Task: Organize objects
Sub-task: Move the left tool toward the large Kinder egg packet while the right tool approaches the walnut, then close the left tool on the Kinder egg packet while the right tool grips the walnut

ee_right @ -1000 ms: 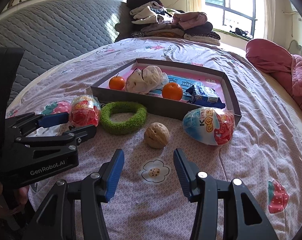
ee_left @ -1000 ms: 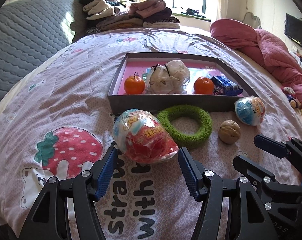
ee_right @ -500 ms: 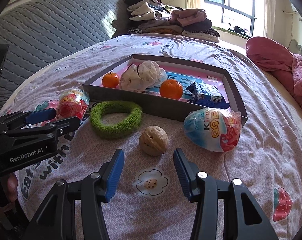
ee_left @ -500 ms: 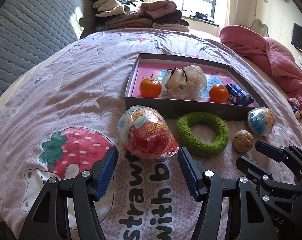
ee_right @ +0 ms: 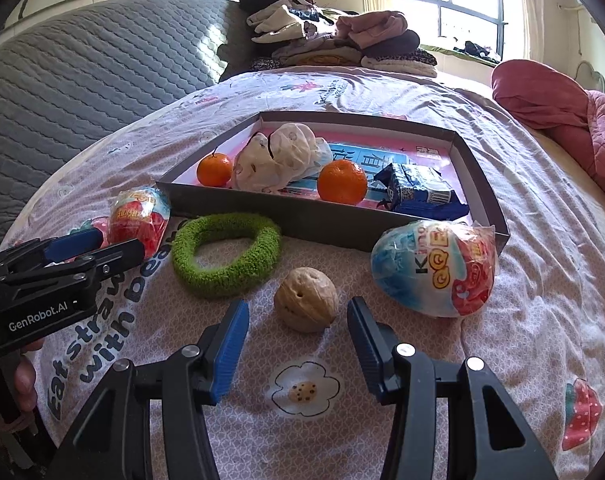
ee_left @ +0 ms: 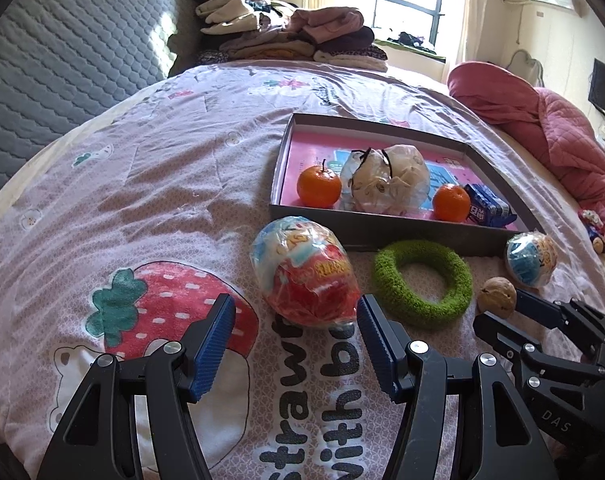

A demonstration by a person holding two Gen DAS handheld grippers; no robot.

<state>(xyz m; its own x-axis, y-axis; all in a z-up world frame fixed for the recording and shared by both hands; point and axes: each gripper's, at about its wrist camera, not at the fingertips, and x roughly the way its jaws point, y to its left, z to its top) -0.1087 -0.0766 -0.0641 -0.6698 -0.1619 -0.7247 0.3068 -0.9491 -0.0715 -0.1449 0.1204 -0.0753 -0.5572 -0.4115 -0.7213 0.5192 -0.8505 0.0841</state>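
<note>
I am holding the left claw wide apart at the near end of the red-and-white plastic-wrapped toy egg, which is lying on the pink strawberry-print bedspread; its right pad is sitting just beside the wrapper. I am keeping the right claw spread wide too, framing the round beige walnut without touching it. The fuzzy green ring is resting between egg and walnut, just before the shallow grey cardboard tray.
</note>
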